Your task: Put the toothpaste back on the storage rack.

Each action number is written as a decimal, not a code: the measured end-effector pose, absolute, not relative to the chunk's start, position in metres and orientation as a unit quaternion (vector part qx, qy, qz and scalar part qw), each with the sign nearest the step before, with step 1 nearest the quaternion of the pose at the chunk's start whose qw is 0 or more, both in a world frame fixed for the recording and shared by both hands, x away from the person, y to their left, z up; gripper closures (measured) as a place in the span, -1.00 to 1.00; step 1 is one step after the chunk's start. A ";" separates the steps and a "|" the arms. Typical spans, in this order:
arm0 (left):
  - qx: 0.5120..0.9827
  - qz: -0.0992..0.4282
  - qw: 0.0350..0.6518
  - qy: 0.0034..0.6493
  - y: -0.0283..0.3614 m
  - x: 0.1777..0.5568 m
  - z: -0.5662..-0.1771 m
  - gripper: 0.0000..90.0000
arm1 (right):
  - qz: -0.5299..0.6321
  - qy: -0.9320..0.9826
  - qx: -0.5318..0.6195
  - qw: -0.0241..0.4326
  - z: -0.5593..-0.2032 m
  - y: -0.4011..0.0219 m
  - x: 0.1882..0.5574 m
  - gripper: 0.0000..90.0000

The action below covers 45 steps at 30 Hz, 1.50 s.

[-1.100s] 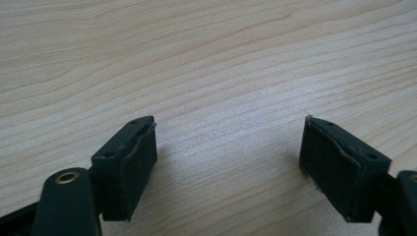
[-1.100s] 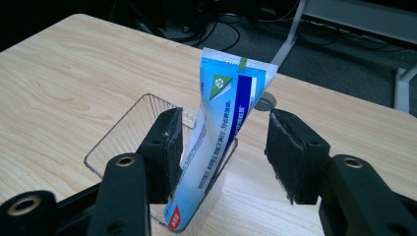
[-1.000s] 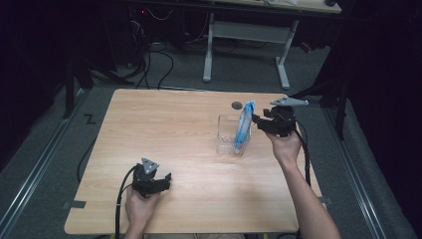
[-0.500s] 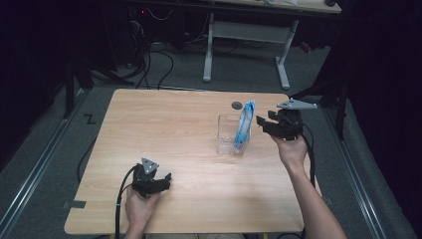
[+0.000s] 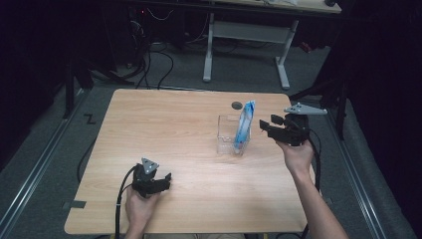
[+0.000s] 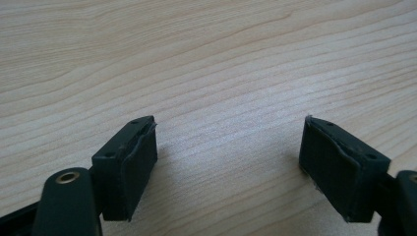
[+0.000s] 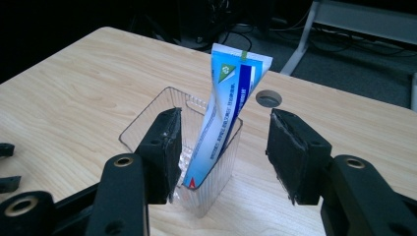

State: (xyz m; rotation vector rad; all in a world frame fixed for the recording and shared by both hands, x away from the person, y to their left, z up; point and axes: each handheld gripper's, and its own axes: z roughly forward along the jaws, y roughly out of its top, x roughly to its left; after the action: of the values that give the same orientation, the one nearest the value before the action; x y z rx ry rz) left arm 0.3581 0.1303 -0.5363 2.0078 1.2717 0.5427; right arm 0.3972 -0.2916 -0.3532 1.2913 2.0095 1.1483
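- Blue-and-white toothpaste tube is seen standing on end in a clear plastic container, leaning against the container's right-hand wall in the high view, with its flat crimped end uppermost and well above the rim
- Clear container is placed on the right half of the light wooden table, just in front of a round grommet hole in the tabletop
- Right gripper is held level above the table just to the right of the tube, its jaws pointed at it and kept apart; nothing is pressed between the pads, and a gap is left between them and the tube
- From the right gripper view, the tube and the ribbed container are framed between the two black jaws, a red mark being visible at the tube's lower end
- Left gripper is rested low near the front left of the table, well apart from the container
- Left gripper view gives its jaws spread wide over bare wood grain, with nothing held between them
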 end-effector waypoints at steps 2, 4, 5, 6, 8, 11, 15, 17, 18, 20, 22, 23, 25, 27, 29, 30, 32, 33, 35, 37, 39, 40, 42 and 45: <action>0.773 0.209 0.345 0.490 0.130 0.358 -0.536 -0.50 | 0.422 0.736 0.470 0.245 -0.353 -0.292 0.395 0.05; 0.773 0.209 0.345 0.490 0.130 0.358 -0.536 -0.50 | 0.424 0.733 0.473 0.242 -0.354 -0.294 0.392 0.05; 0.773 0.209 0.345 0.490 0.130 0.358 -0.536 -0.50 | 0.426 0.733 0.473 0.241 -0.354 -0.295 0.392 0.05; 0.773 0.209 0.345 0.490 0.130 0.358 -0.536 -0.50 | 0.427 0.731 0.475 0.239 -0.355 -0.296 0.391 0.05; 0.773 0.209 0.345 0.490 0.130 0.358 -0.536 -0.50 | 0.428 0.729 0.479 0.237 -0.356 -0.298 0.388 0.05; 0.773 0.209 0.345 0.490 0.130 0.358 -0.536 -0.50 | 0.440 0.724 0.479 0.231 -0.357 -0.302 0.383 0.05; 0.773 0.209 0.345 0.490 0.130 0.358 -0.536 -0.50 | 0.451 0.718 0.478 0.229 -0.358 -0.306 0.376 0.05; 0.773 0.209 0.345 0.490 0.130 0.358 -0.536 -0.50 | 0.450 0.718 0.478 0.230 -0.359 -0.308 0.374 0.05; 0.773 0.209 0.345 0.490 0.130 0.358 -0.536 -0.50 | 0.450 0.717 0.480 0.229 -0.360 -0.308 0.373 0.05; 0.773 0.209 0.345 0.490 0.130 0.358 -0.536 -0.50 | 0.450 0.717 0.482 0.225 -0.362 -0.309 0.372 0.05; 0.773 0.209 0.345 0.490 0.130 0.358 -0.536 -0.50 | 0.449 0.718 0.482 0.226 -0.364 -0.311 0.370 0.05; 0.773 0.209 0.345 0.490 0.130 0.358 -0.536 -0.50 | 0.449 0.717 0.483 0.226 -0.365 -0.312 0.370 0.05; 0.773 0.209 0.345 0.490 0.130 0.358 -0.536 -0.50 | 0.451 0.715 0.485 0.225 -0.366 -0.314 0.368 0.05; 0.773 0.209 0.345 0.490 0.130 0.358 -0.536 -0.50 | 0.452 0.713 0.487 0.224 -0.368 -0.315 0.366 0.05; 0.773 0.209 0.345 0.490 0.130 0.358 -0.536 -0.50 | 0.450 0.713 0.488 0.224 -0.370 -0.317 0.364 0.05; 0.773 0.209 0.345 0.490 0.130 0.358 -0.536 -0.50 | 0.449 0.713 0.489 0.225 -0.371 -0.318 0.363 0.05; 0.773 0.209 0.345 0.490 0.130 0.358 -0.536 -0.50 | 0.451 0.711 0.490 0.225 -0.371 -0.320 0.361 0.05; 0.773 0.209 0.345 0.490 0.130 0.358 -0.536 -0.50 | 0.451 0.711 0.490 0.226 -0.372 -0.321 0.359 0.05; 0.773 0.209 0.345 0.490 0.130 0.358 -0.536 -0.50 | 0.452 0.709 0.492 0.227 -0.373 -0.323 0.357 0.05; 0.773 0.209 0.345 0.490 0.130 0.358 -0.536 -0.50 | 0.452 0.709 0.492 0.226 -0.374 -0.324 0.355 0.05; 0.773 0.209 0.345 0.490 0.130 0.358 -0.536 -0.50 | 0.450 0.709 0.493 0.228 -0.375 -0.325 0.353 0.05; 0.773 0.209 0.345 0.490 0.130 0.358 -0.536 -0.50 | 0.450 0.708 0.494 0.228 -0.376 -0.326 0.353 0.05; 0.773 0.209 0.345 0.490 0.130 0.358 -0.536 -0.50 | 0.451 0.707 0.494 0.229 -0.376 -0.327 0.352 0.05; 0.773 0.209 0.345 0.490 0.130 0.358 -0.536 -0.50 | 0.453 0.704 0.497 0.229 -0.379 -0.329 0.349 0.05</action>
State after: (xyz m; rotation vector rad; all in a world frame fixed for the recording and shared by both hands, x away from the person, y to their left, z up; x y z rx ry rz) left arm 0.3581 0.1303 -0.5364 2.0078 1.2714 0.5433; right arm 0.3495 -0.3289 -0.3790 1.3687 1.9369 1.2472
